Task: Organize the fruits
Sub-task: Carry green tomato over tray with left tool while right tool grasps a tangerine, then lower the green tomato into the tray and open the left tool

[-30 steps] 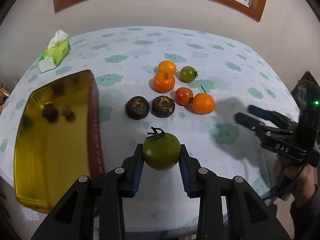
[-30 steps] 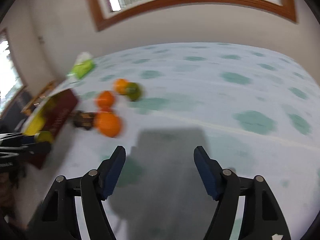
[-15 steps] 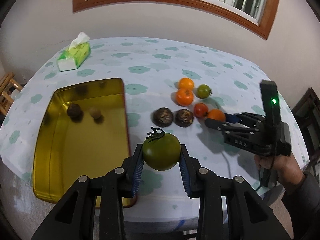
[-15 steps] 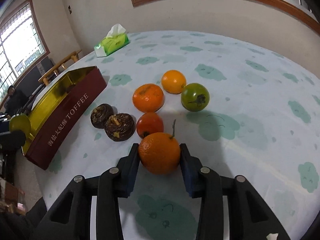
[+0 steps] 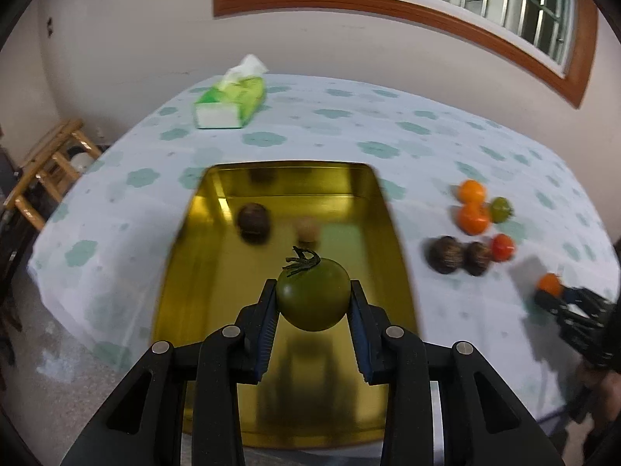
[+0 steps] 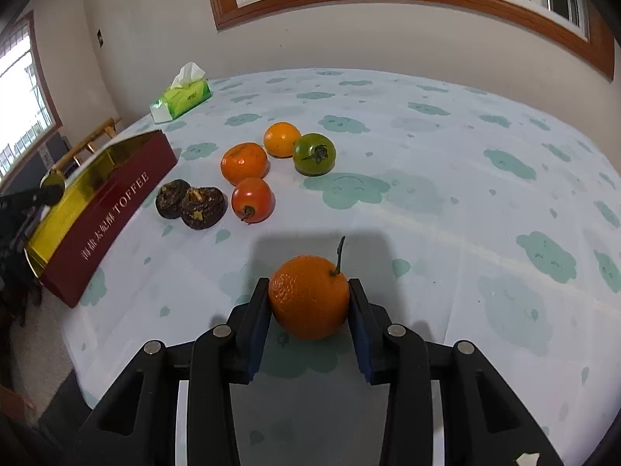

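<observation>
My left gripper is shut on a green tomato and holds it above the near end of the gold tin tray. Two small dark and tan fruits lie in the tray. My right gripper is shut on an orange with a stem, lifted a little above the tablecloth. On the table beyond it lie two oranges, a green tomato, a red tomato and two dark brown fruits. The tray shows at the left in the right wrist view.
A green tissue pack lies at the far side of the table, also in the right wrist view. A wooden stool stands left of the table. The round table's edge drops off close to the tray's near end.
My left gripper has swung left with the green tomato, from beside the tray to over it. My right gripper has closed on the stemmed orange and pulled it back from the group.
</observation>
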Demonstrator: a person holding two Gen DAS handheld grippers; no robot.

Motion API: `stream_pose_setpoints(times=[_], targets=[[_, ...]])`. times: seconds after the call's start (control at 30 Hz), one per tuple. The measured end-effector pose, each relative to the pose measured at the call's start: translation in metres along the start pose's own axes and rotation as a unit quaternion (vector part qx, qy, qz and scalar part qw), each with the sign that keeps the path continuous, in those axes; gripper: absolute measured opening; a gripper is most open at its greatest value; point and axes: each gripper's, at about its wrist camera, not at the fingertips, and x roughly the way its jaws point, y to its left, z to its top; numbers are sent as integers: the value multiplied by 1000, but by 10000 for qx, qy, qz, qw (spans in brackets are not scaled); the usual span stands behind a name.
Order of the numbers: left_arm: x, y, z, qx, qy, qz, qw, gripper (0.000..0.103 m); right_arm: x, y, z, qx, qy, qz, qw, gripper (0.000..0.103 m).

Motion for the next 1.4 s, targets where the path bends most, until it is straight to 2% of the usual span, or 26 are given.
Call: stream_pose_setpoints(times=[0.43,0.93,1.4], targets=[[30,21,-14,87,101,432,9990,36,0,-5,1,218,-40,198,9996,35],[46,37,-15,107,112,666,9977,37,0,-5,1,221,-41,199,9995,35],[49,34,-14,227,39,871,9959,40,0,-6,1,216,-41,195,9996,35]])
